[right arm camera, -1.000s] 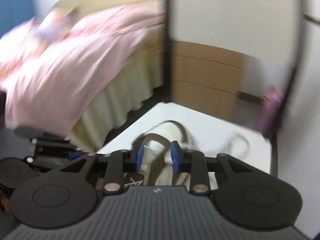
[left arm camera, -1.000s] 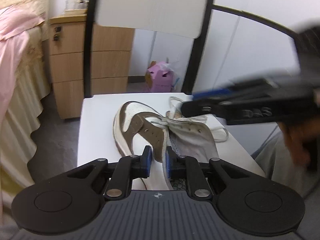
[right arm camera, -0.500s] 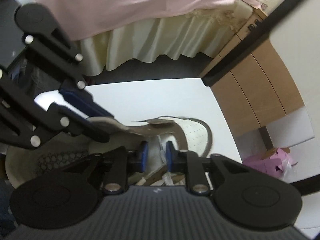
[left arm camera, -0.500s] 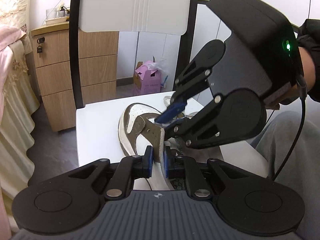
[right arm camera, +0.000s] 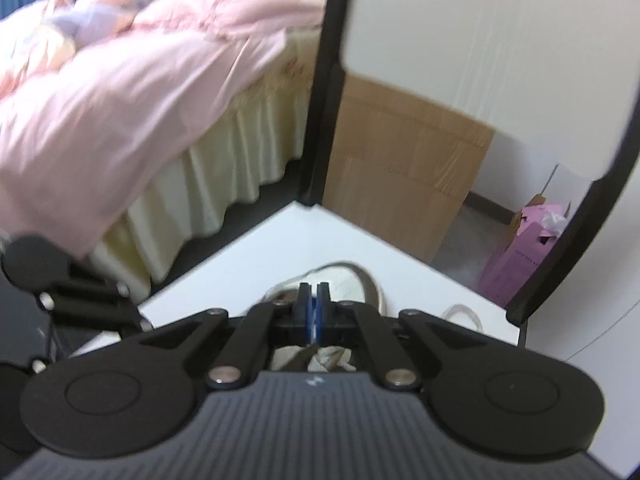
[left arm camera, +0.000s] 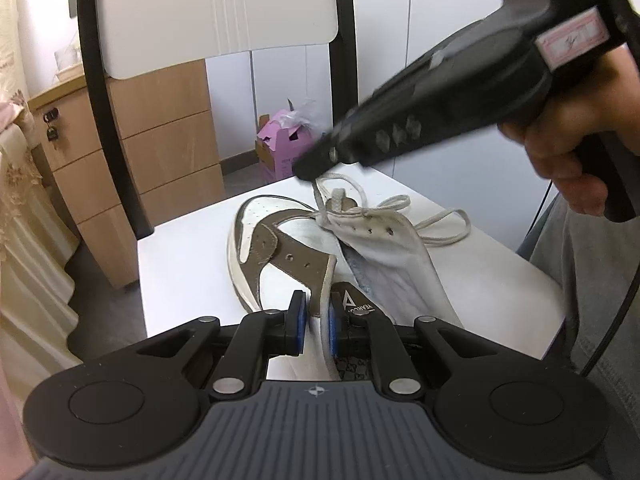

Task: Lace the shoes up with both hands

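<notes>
On the chair seat (left arm camera: 192,264), shoe (left arm camera: 280,252) lies lengthwise, toe toward the backrest. Tongue label reads "VEARCO", partly hidden. Left gripper (left arm camera: 314,322) clamps its collar; right gripper (right arm camera: 313,304) pinched together on lace (left arm camera: 400,204).

I am working in a bedroom of a home. My landmark is the white chair with a black metal frame (left arm camera: 224,12) right in front of me. To its left stands a bed with a rumpled pink quilt (right arm camera: 120,92) and a cream pleated bed skirt (right arm camera: 224,172) hanging to the grey floor. Behind the chair, beside the bed, is a light wooden drawer cabinet (left arm camera: 168,152) with keys hanging in its side lock. Behind the chair to the right, on the floor by the white wall panels, sits an open pink cardboard box (left arm camera: 280,148) stuffed with clear plastic.
</notes>
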`<state>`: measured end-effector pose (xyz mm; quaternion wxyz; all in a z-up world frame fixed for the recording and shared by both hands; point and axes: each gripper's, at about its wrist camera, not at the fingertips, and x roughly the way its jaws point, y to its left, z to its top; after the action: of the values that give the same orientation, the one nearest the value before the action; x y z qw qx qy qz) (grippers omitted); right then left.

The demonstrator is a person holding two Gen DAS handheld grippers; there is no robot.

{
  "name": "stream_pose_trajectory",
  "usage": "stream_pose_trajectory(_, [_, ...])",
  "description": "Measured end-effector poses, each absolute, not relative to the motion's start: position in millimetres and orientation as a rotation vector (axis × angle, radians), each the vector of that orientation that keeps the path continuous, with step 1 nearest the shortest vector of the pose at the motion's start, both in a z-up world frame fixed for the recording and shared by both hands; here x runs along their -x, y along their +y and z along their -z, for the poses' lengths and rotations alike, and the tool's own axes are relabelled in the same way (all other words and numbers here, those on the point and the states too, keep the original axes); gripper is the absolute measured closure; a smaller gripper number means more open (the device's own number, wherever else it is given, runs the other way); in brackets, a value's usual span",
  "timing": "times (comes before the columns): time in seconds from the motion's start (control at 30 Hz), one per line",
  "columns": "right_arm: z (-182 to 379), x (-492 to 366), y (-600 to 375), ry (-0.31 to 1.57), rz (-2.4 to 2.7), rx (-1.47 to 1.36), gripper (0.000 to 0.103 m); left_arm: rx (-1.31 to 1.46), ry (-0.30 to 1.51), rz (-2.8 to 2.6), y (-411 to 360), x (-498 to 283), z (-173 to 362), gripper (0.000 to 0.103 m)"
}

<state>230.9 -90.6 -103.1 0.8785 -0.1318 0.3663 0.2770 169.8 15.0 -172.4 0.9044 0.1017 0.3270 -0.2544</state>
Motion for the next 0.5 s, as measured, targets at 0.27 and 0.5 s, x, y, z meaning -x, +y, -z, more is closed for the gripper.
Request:
stream_pose_trajectory(0.27, [35.8, -245.1, -98.6, 0.63, -0.568, 0.226, 0.102, -0.256, 0.663, 0.534, 0.9, -171.2, 173.4, 0.09])
stream_pose_trajectory(0.5, [67.6, -253.9, -113.3, 0.851, -0.62, 0.304, 0.101, -0.207, 0.633, 0.514, 2.8, -170.2, 176.5, 0.09])
